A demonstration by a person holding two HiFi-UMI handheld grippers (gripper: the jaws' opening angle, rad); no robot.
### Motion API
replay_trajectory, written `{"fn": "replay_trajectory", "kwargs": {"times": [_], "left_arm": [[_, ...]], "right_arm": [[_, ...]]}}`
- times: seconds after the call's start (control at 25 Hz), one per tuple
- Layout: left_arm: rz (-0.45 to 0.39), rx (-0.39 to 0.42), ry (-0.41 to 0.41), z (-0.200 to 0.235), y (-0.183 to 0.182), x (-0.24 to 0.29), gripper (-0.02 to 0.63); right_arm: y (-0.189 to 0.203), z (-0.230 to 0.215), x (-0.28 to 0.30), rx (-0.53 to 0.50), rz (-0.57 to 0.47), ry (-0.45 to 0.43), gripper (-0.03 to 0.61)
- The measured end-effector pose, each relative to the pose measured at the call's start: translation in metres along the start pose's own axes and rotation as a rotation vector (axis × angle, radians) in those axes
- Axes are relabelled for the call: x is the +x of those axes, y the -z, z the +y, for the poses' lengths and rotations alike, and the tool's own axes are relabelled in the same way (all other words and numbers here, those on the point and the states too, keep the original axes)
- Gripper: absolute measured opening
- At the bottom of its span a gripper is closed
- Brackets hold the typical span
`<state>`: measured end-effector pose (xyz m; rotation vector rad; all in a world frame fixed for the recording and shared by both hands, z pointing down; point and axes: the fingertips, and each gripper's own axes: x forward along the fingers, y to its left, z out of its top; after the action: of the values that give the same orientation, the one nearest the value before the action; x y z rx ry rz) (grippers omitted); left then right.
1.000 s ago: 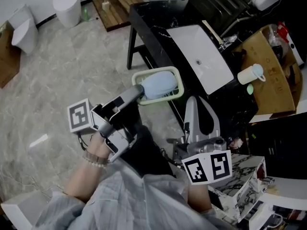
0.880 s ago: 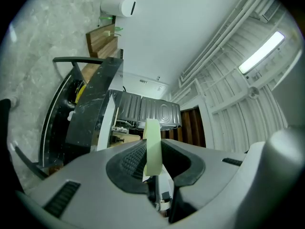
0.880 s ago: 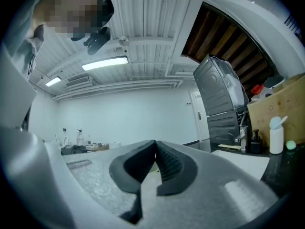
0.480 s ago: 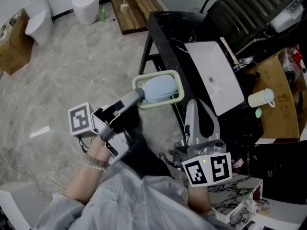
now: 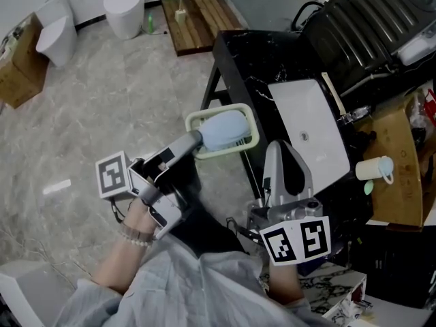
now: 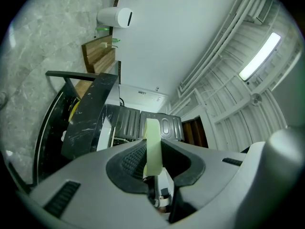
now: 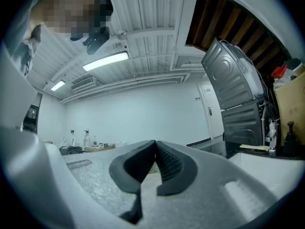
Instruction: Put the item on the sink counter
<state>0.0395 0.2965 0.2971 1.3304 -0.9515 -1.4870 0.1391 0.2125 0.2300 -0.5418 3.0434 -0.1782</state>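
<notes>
Jaws of the left gripper point(image 5: 219, 131) clasp a pale green tray point(image 5: 251, 122) at the black tabletop's point(image 5: 262, 63) near edge, beside the white sink point(image 5: 310, 131) — head view. Left gripper view: the tray's rim stands edge-on between the jaws. Right gripper view — the right gripper point(image 7: 155, 163) has its jaws pressed together, empty.
</notes>
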Motion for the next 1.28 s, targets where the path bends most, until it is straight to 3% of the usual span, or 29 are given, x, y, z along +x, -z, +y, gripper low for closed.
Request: {"fn": "replay_trajectory", "kwargs": {"times": [0.72, 1.28], "left_arm": [[-0.1, 0.037, 0.008, 0.017, -0.134, 0.094, 0.087], [-0.071, 0.048, 0.003, 0.021, -0.166, 0.152, 0.086]], "right_arm": [[-0.004, -0.057, 0.163, -0.014, 0.034, -0.078, -0.003], [-0.01, -0.099, 0.21, -0.004, 0.014, -0.057, -0.003]]}}
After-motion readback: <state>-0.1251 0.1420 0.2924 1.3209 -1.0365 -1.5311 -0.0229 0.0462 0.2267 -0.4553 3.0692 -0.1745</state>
